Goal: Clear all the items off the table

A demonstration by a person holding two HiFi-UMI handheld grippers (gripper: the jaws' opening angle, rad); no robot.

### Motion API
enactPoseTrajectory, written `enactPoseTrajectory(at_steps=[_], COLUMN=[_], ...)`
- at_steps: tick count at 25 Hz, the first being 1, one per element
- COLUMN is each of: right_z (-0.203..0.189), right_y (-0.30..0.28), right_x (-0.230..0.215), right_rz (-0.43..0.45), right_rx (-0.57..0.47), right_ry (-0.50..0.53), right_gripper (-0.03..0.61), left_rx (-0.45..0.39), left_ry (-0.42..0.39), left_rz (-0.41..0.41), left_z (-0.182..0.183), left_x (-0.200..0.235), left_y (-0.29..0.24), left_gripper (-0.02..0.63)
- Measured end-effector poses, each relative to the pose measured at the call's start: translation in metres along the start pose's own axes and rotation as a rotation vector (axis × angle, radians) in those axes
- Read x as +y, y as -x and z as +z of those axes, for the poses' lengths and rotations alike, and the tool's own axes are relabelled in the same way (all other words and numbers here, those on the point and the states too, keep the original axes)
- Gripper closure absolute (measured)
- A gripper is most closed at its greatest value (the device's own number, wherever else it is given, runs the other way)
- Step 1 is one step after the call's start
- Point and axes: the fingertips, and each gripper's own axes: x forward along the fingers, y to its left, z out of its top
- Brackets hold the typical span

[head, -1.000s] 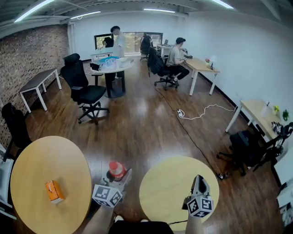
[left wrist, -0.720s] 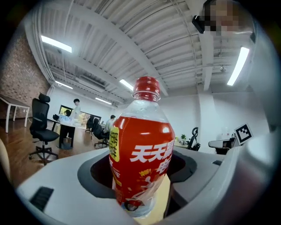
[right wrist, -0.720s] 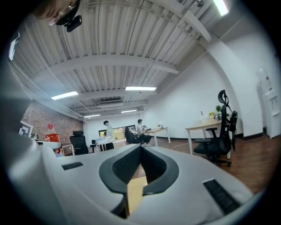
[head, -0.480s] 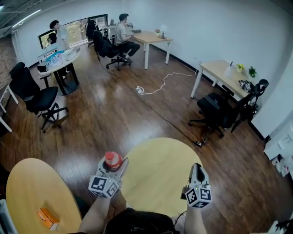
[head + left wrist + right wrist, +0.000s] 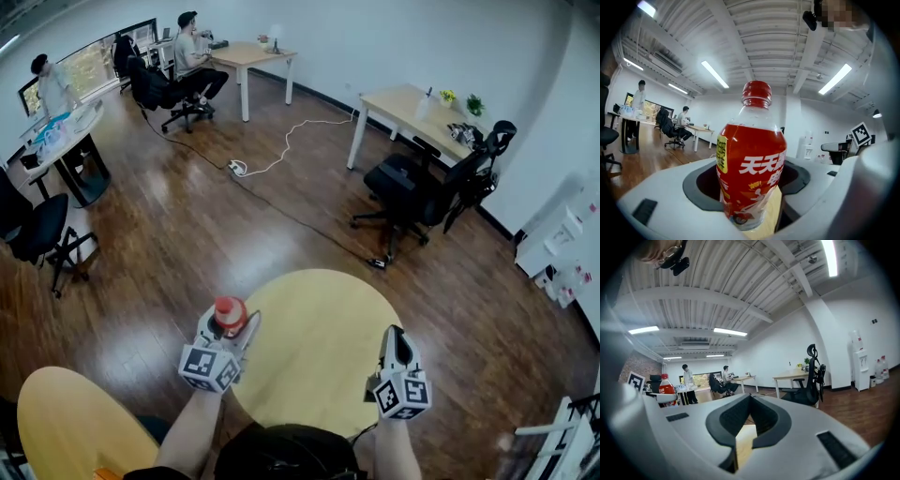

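Now clamped on the red bottle, the left gripper has swung across to the edge of the bare round table; right gripper closed and empty; set-down judged next.

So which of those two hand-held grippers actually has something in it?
The left gripper: its fingers clamp a red-labelled bottle. The right gripper has its fingers together on nothing.
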Motion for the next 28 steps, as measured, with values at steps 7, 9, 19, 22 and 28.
enactPoseTrajectory(at_steps=[7, 9, 19, 22, 28], right_z=[-0.055, -0.07, -0.123, -0.127, -0.137], right_y=[0.003, 0.002, 0.025, 0.032, 0.03], right_x=[0.021, 0.019, 0.003, -0.011, -0.024], right_rz=[0.021, 0.002, -0.001, -0.017, -0.053], right_rx=[0.047, 0.082, 0.209, 0.222, 0.249], right_ry=[-0.099, -0.099, -0.115, -0.12, -0.116], right_gripper=[0.574, 0.574, 0.574, 0.574, 0.574], left_rx=[0.107, 0.127, 0.201, 0.188, 0.166], left_ry=[0.032, 0.035, 0.034, 0.0, -0.052], left_rz=[-0.091, -0.107, -0.067, -0.09, -0.089], left_z=[-0.071, -0.086, -0.151, -0.156, -0.157], left_x=[0.017, 0.019, 0.026, 0.013, 0.001], left_y=[-0.025, -0.034, -0.063, -0.067, -0.065], left_gripper=[0.316, 0.316, 0.316, 0.311, 0.305])
